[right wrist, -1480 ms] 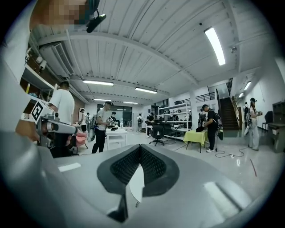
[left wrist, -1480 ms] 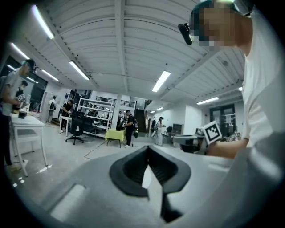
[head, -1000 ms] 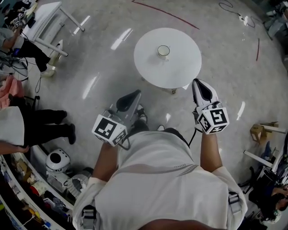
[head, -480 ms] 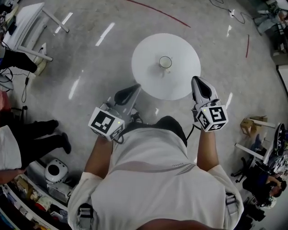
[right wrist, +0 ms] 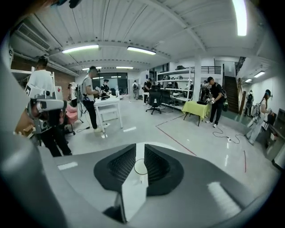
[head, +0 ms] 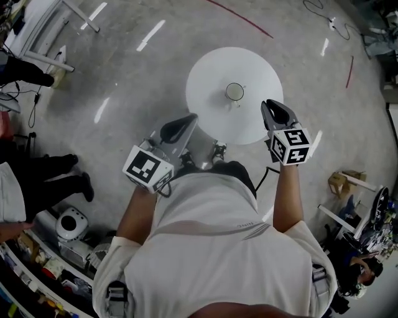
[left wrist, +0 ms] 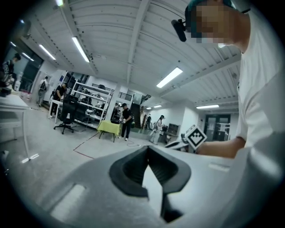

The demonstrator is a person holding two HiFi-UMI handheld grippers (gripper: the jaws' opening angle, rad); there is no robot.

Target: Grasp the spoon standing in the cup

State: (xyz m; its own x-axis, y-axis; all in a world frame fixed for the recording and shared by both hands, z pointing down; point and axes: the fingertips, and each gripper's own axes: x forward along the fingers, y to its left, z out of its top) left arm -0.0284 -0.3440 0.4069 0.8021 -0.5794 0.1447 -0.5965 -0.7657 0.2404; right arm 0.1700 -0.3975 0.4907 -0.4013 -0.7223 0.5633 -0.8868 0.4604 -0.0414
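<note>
A small white cup [head: 234, 92] stands near the middle of the round white table [head: 208, 74]; the spoon in it is too small to make out. In the right gripper view the cup's rim [right wrist: 140, 166] shows far ahead through the gap of the jaws. My right gripper [head: 268, 104] hovers over the table's near right edge, short of the cup; its jaws [right wrist: 140, 147] are opening, with nothing between them. My left gripper [head: 189, 119] hangs at the table's near left edge, its tips [left wrist: 148, 149] touching and nothing held.
People in dark clothes stand at the left [head: 56, 174]. A white bench [head: 62, 12] is at the far left, a red floor line [head: 239, 18] runs beyond the table, and a wooden stool [head: 342, 183] sits at the right. Cluttered shelves [head: 37, 273] line the lower left.
The person has stepped closer to the round table. Both grippers have come forward, and the right one now reaches over the table's near edge toward the cup.
</note>
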